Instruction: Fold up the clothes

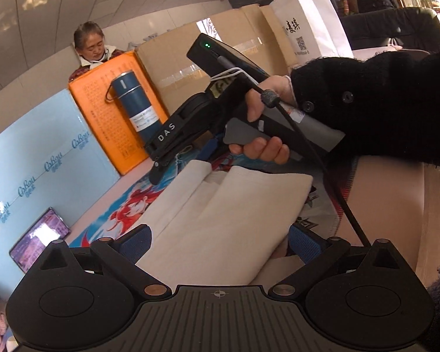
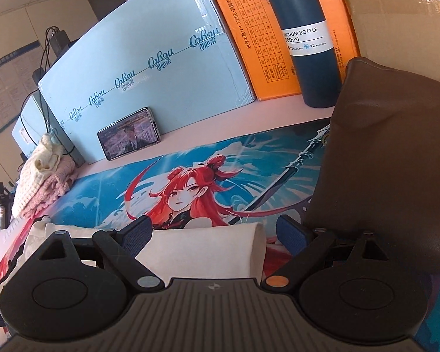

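Observation:
A cream garment point(image 1: 220, 217), folded into long panels, lies on the anime desk mat point(image 1: 123, 217). My left gripper point(image 1: 220, 243) is open, its blue-padded fingers point(image 1: 136, 242) standing on either side of the garment's near end. My right gripper point(image 1: 158, 173) hovers at the garment's far end in the left wrist view. In the right wrist view the right gripper point(image 2: 214, 234) is open over the cream garment's point(image 2: 202, 252) edge, its fingers point(image 2: 138, 234) spread wide and clear of the cloth.
A brown leather bag point(image 2: 390, 161) stands at the right. A blue vacuum bottle point(image 2: 305, 41), orange box point(image 2: 249, 38) and light blue box point(image 2: 149, 67) line the back. A phone point(image 2: 129, 138) leans on the blue box. Knitted clothes point(image 2: 41, 179) are piled at the left.

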